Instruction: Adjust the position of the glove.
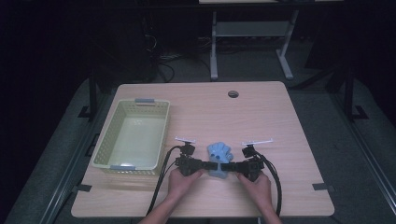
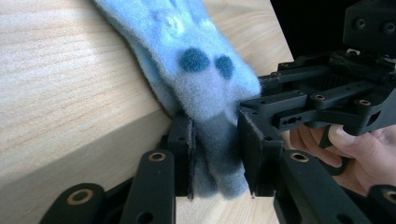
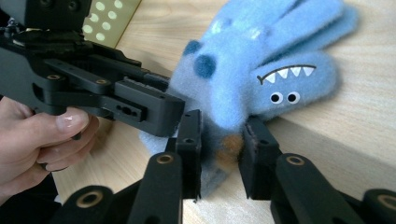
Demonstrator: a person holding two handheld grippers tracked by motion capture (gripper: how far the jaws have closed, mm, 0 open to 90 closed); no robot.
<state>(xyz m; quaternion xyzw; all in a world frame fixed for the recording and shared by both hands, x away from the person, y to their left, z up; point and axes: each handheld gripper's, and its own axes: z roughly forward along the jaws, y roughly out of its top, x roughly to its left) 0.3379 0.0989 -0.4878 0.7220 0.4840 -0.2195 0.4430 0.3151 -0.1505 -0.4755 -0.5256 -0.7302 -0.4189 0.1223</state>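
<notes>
A fuzzy light-blue glove (image 1: 219, 153) with a printed monster face lies on the wooden table (image 1: 285, 121) near its front edge, fingers pointing away from me. My left gripper (image 1: 211, 164) reaches in from the left and my right gripper (image 1: 229, 165) from the right, meeting at the glove's cuff. In the left gripper view, the glove (image 2: 196, 70) runs down between the left gripper (image 2: 215, 140), whose pads press on the cuff. The right gripper view shows the glove (image 3: 261, 60) pinched between the pads of the right gripper (image 3: 220, 140).
A pale yellow-green perforated basket (image 1: 105, 140) stands at the table's left, close to my left hand. A round cable hole (image 1: 233, 94) sits near the far edge. Cables trail from both grippers toward the front. Dark floor and a desk frame lie beyond.
</notes>
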